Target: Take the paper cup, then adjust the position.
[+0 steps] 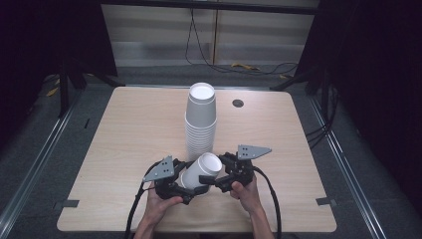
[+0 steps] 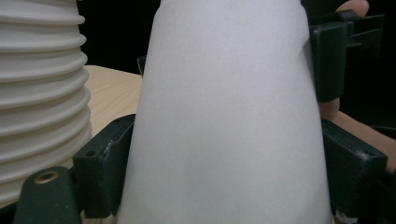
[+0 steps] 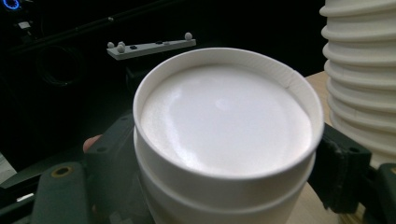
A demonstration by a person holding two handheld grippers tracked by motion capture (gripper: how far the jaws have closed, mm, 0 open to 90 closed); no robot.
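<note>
Near the front edge of the worktop (image 1: 124,149), the left gripper (image 1: 175,187) clamps the narrow lower body of a white paper cup (image 1: 201,173) that is tilted with its base toward the camera, while the right gripper (image 1: 222,175) grasps the same piece at its base end, where the right gripper view shows two nested rims (image 3: 224,182). Just behind it, touching or nearly so, stands the tall upside-down stack of paper cups (image 1: 200,119), and farther back a small round grommet (image 1: 238,103) sits in the worktop.
</note>
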